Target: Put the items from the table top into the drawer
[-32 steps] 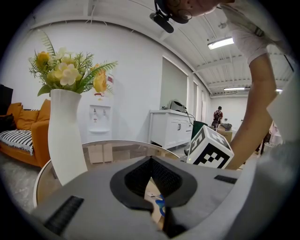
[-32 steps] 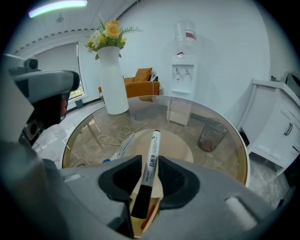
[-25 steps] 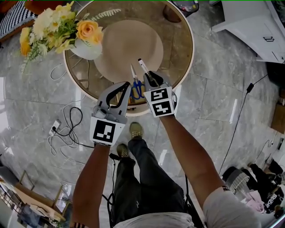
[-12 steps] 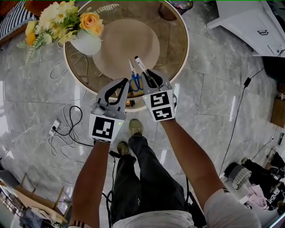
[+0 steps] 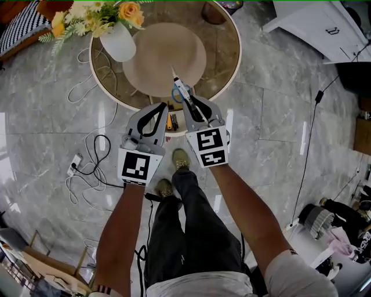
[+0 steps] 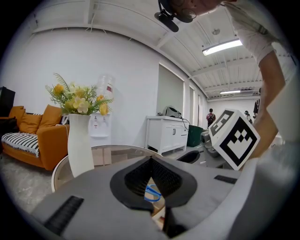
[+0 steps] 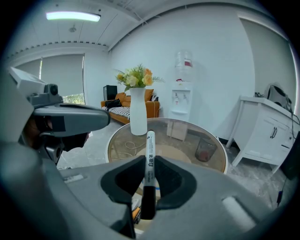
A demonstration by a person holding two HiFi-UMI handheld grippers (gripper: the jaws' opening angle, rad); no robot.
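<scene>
In the right tool (image 7: 150, 163): a white marker (image 7: 150, 140) with a black cap, squeezed between both jaws and sticking out past the tips toward the counter (image 5: 238, 52). In the left tool (image 6: 151, 162): nothing, with the jaws closed tip to tip. Both held side by side over the near edge of the round glass counter, close together but not touching. On the counter, at the far left, a white vase (image 5: 117, 45) of yellow and orange flowers, and in the middle a round tan mat (image 5: 156, 55), both well apart from the tools. Past the glass at the far side, a small dark bin (image 5: 215, 13). On the grey stone floor (image 5: 272, 116) to the left, a tangle of white cables (image 5: 87, 165); at the top right, a white cabinet (image 5: 324, 26). Between the two tools in the head view, the open drawer (image 5: 170, 123), pulled out from under the counter's near edge, and low under the marker in the right tool's view. Inside it, some small orange things (image 5: 168, 120). Just behind the tool tips, a blue scissors handle (image 6: 152, 192); cannot tell whether in the drawer or on the glass. Below the drawer, the person's two shoes (image 5: 181, 158) on the floor.
</scene>
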